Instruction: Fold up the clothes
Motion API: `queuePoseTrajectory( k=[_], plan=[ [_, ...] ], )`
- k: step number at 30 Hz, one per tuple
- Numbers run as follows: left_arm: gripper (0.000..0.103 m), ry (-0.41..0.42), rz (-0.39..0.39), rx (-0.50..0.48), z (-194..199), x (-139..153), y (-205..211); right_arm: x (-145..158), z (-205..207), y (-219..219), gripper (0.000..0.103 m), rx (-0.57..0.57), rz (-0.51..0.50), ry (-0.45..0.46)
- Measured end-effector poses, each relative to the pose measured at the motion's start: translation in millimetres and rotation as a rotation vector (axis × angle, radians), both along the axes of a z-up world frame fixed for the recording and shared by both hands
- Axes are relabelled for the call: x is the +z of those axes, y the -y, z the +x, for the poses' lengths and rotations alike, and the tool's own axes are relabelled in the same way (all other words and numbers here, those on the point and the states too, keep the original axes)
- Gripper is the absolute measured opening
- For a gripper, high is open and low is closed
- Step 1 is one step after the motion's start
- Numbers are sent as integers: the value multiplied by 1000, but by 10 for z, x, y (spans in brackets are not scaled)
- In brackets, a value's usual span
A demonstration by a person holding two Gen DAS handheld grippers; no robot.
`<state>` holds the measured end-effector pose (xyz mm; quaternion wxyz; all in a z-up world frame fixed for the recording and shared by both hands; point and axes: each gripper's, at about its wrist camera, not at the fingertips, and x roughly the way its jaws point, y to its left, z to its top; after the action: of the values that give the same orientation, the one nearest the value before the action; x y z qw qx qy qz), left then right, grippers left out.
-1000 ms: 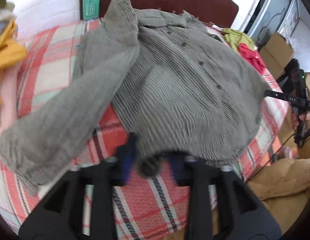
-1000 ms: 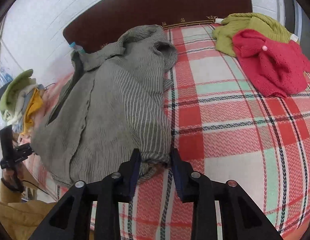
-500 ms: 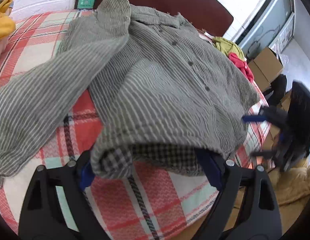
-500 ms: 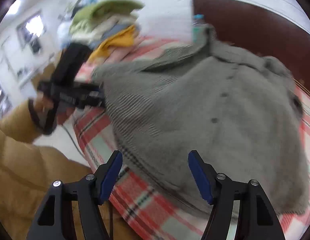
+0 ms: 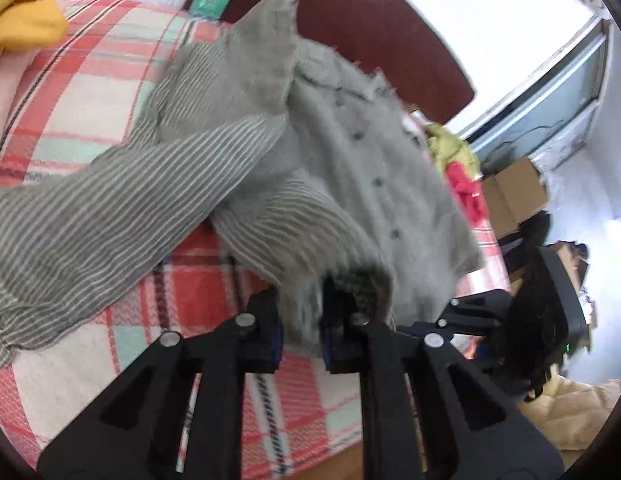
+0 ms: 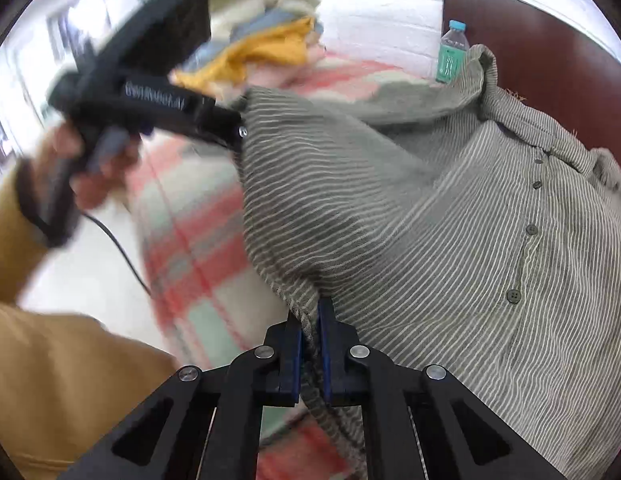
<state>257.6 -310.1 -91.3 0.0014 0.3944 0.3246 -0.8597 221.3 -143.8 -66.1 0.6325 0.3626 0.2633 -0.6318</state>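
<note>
I'm pinching the striped button shirt (image 6: 450,240) hem in both tongs, left (image 5: 300,320) and right (image 6: 309,340), shirt lying on the plaid bed (image 5: 90,80). Keeping hem taut, carrying toward twelve o'clock evenly.

The shirt (image 6: 450,216) lies spread on the bed (image 5: 82,92), its collar toward the far headboard (image 5: 370,24) and one sleeve (image 5: 90,232) stretched out to the left. A bottle (image 6: 451,56) stands at the far edge against the headboard. A pile of clothes (image 6: 270,36) sits at the far left, and two more garments (image 5: 458,168) lie at the far right, with cardboard boxes (image 5: 514,192) beyond them on the floor.
</note>
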Motion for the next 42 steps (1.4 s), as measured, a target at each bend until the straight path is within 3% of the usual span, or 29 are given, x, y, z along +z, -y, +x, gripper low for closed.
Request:
queuePoseTrajectory(
  k=[6, 13, 15, 17, 19, 22, 23, 25, 29, 34, 39, 42],
  plan=[
    [16, -48, -47, -12, 207, 292, 18, 395, 71, -71, 6, 72, -115, 157],
    [16, 77, -185, -5, 358, 8, -92, -152, 100, 256, 10, 84, 32, 258],
    [26, 80, -210, -11, 395, -48, -180, -241, 77, 257, 15, 96, 64, 293],
    [67, 47, -258, -30, 476, -15, -258, -197, 35, 178, 46, 82, 52, 269],
    [81, -20, -277, -45, 568, 113, -291, -85, -65, 22, 50, 66, 3, 277],
    [82, -122, -305, -67, 706, 306, -339, 131, -309, -347, 54, 4, -93, 298],
    [84, -155, -314, -74, 752, 370, -356, 210, -418, -477, 60, -32, -122, 289],
    [86, -220, -331, -89, 831, 494, -389, 373, -712, -765, 62, -131, -183, 261],
    [86, -240, -329, -138, 532, 577, -494, 603, -1340, -1238, 62, -372, -258, 229],
    [86, -180, -329, -210, -158, 427, -793, 651, -2154, -1535, 62, -608, -259, 203],
    [86, -142, -322, -283, -721, 325, -1009, 493, -2861, -1454, 62, -720, -185, 228],
    [86, -113, -298, -307, -1017, 264, -1057, 303, -3163, -1343, 53, -753, -141, 243]
  ],
)
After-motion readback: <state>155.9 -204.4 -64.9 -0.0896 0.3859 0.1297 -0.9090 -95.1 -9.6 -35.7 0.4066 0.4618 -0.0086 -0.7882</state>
